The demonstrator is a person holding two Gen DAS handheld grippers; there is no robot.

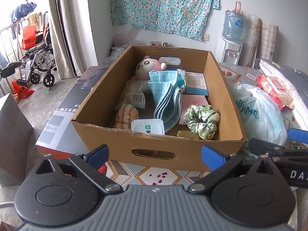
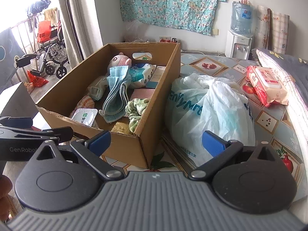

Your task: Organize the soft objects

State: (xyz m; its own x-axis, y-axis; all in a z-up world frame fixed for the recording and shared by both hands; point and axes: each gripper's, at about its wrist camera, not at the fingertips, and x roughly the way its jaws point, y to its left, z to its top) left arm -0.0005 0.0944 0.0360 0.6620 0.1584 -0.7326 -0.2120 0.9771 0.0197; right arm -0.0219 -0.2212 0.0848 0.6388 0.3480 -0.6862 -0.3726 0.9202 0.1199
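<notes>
Blue towel [image 1: 167, 96] lies draped down the middle of the cardboard box [image 1: 154, 152], pink plush [image 1: 148, 65] behind it, green scrunchie [image 1: 202, 121] to its right near the front. Box sits on a patterned tablecloth [image 2: 269, 119], white plastic bag [image 2: 211, 111] just beside. Left gripper [image 1: 155, 154] and right gripper [image 2: 156, 141] both spread wide, empty, short of the box. Likely first pick: go in over the front wall — take the towel at its folded bulk, not a loose edge.
</notes>
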